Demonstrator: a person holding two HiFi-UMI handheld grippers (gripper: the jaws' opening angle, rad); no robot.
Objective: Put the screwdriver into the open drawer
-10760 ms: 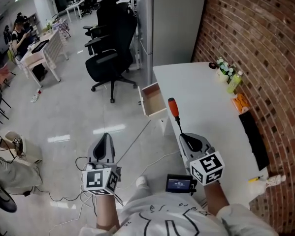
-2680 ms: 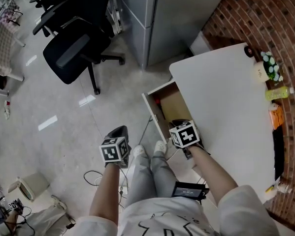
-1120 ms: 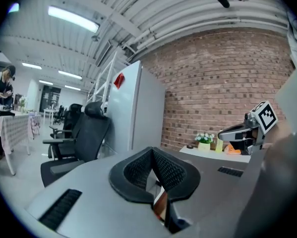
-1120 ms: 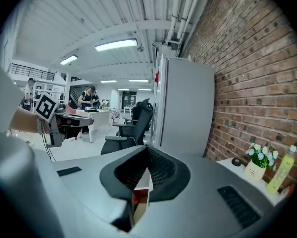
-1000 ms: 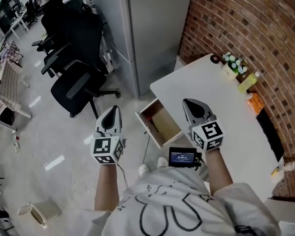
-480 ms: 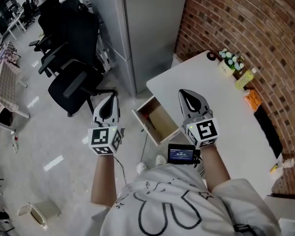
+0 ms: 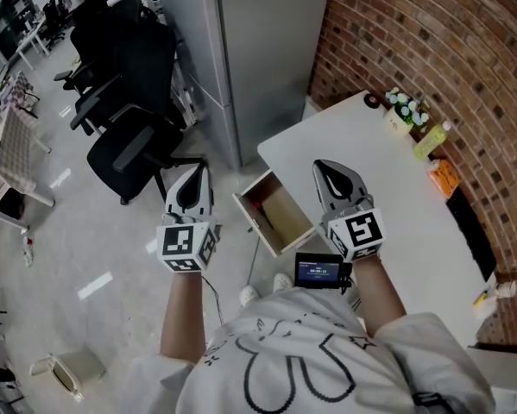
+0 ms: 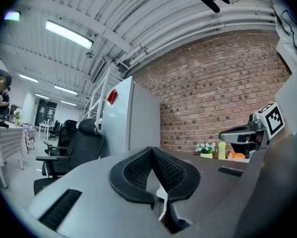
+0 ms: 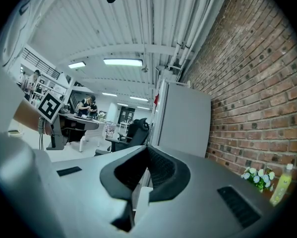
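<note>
The screwdriver (image 7: 255, 205) appears to lie in the open drawer (image 7: 286, 216). Only a speck of red shows, likely its handle, at the far corner between the two pairs of fingers. I judge it light, stiff and apt to roll. The thick handle is the place to pinch, not the thin, slick shaft. The right gripper (image 7: 325, 169) hovers just right of the drawer, over the white table (image 7: 387, 188), with its jaws pressed together on nothing. The left gripper (image 7: 198, 172), on the drawer's other side above the floor, is likewise closed and empty.
</note>
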